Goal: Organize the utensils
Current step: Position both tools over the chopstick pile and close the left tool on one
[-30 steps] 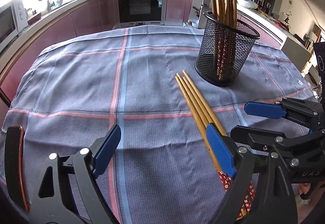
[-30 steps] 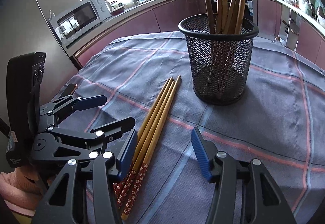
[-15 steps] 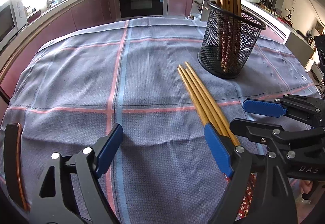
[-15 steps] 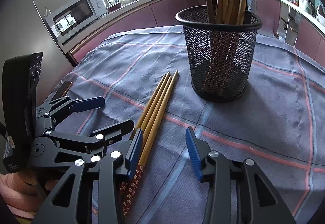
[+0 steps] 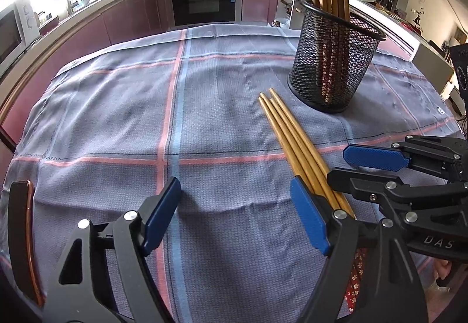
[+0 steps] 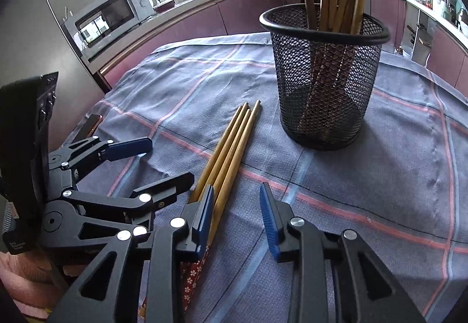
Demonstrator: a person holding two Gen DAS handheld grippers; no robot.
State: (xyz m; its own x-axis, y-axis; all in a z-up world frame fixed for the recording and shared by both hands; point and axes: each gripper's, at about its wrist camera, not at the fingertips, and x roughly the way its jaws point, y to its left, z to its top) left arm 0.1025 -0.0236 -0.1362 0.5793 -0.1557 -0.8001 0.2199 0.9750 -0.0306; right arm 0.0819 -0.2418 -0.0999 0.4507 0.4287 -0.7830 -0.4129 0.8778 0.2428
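Four loose bamboo chopsticks [image 6: 231, 147] lie side by side on the desk's plaid cloth [image 5: 117, 118], tips pointing toward the black mesh holder [image 6: 324, 83] that stands just beyond them with several chopsticks already upright inside. The step in hand looks like the pickup of one of the loose ones.

The right hand-held gripper [image 6: 237, 220] sits low over their patterned red handle ends, its jaws closing; its left pad lies across the bundle, with at least the outermost stick in the gap, and nothing is pinched yet. The left hand-held gripper [image 5: 234, 217] hovers beside it, jaws wide though narrowing, only bare cloth between them (its right finger overlaps the sticks in view, but I cannot tell whether it touches).

Next, I judge, the right jaws must close on a single stick without dragging its neighbours, then lift and tip it handle-down into the holder.

The only legible writing is "DAS" on the right gripper's body, seen from the left wrist.
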